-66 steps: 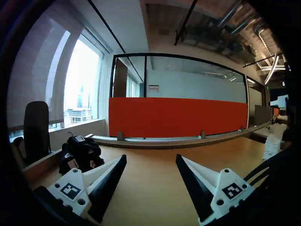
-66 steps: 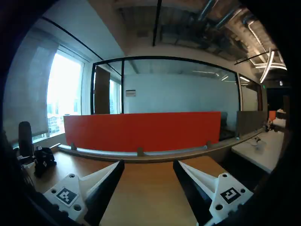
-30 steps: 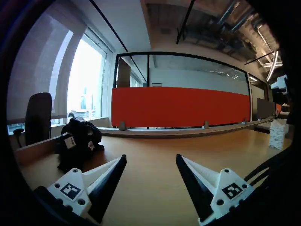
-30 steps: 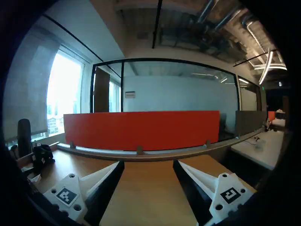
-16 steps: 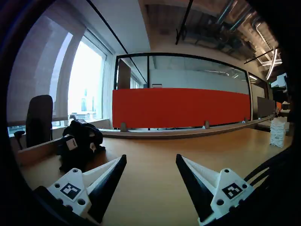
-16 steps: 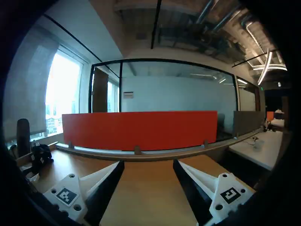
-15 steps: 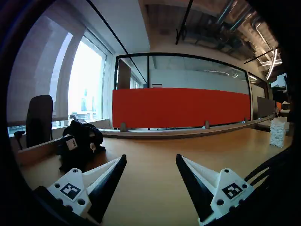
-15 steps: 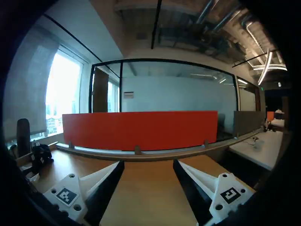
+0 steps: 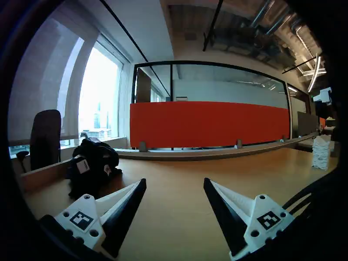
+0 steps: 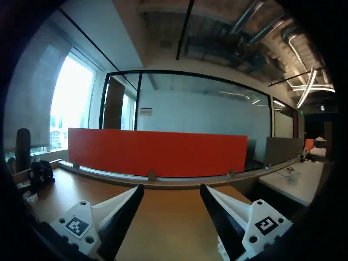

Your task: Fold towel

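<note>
A stack of folded white towels (image 9: pixel 321 152) is seen at the far right of the left gripper view, standing upright on the wooden desk (image 9: pixel 243 174), well apart from the gripper. Individual layers can be made out, but not how many.

The left gripper (image 9: pixel 174 180) is held low over the desk with its fingers (image 9: pixel 126 204) spread wide; nothing is gripped between them, and bare wood is seen in the gap. The right gripper (image 10: pixel 171 186) is likewise held wide open over the desk surface in the right gripper view, with nothing between its black-edged white fingers (image 10: pixel 219 213). Whether either gripper touches the wood cannot be told.

To the left, near the desk's edge, a black bundle with white tags (image 9: pixel 91 163) is lying; it is also seen, smaller, at the far left of the right gripper view. Behind it a dark office chair (image 9: pixel 43 139) is placed before a tall bright window (image 9: pixel 98 100).

Along the far edge of the desk an orange divider panel (image 9: pixel 209 124) is mounted, and a glass partition with a black frame (image 9: pixel 217 82) is seen beyond it. In the right gripper view a white desk (image 10: pixel 296 182) is set to the right, and a curved strip light (image 10: pixel 311 87) is hung from the exposed ceiling.
</note>
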Motion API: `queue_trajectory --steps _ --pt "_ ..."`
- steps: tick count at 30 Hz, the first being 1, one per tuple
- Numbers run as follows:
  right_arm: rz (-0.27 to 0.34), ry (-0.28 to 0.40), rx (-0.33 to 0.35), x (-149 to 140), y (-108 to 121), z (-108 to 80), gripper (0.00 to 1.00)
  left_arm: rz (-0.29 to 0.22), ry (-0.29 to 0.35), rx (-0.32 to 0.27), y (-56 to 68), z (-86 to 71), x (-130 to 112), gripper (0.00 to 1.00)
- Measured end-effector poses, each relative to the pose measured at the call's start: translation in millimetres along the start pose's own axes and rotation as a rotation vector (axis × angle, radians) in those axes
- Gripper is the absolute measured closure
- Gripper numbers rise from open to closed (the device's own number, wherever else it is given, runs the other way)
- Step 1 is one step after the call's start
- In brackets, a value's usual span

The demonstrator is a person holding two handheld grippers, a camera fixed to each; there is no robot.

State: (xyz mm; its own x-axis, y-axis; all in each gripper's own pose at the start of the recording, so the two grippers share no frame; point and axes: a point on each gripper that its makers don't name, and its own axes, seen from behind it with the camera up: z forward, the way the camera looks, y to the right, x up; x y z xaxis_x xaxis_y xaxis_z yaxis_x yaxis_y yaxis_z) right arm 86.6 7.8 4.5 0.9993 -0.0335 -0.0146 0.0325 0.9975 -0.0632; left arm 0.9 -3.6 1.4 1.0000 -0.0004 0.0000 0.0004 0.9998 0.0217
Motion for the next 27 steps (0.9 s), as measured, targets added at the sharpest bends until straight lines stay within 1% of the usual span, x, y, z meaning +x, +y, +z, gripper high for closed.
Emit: queue_trajectory --steps 3,11,17,21,27 --pt "-0.007 0.001 0.008 -5.4 -0.7 1.3 0.0 0.0 0.0 0.0 -0.1 -0.2 0.2 0.02" --pt "0.032 0.016 0.044 -22.3 -7.8 4.9 0.0 0.0 0.0 0.0 -0.5 -0.3 0.3 0.02" --pt "0.014 0.03 0.069 -37.9 -14.2 2.5 0.0 0.0 0.0 0.0 -0.5 -0.7 0.4 0.02" --pt "0.012 0.03 0.082 -52.7 -16.1 1.6 0.0 0.0 0.0 0.0 -0.4 -0.7 0.4 0.02" --pt "0.045 0.018 0.076 -78.8 -11.3 0.1 0.0 0.0 0.0 0.0 -0.2 -1.0 0.1 0.02"
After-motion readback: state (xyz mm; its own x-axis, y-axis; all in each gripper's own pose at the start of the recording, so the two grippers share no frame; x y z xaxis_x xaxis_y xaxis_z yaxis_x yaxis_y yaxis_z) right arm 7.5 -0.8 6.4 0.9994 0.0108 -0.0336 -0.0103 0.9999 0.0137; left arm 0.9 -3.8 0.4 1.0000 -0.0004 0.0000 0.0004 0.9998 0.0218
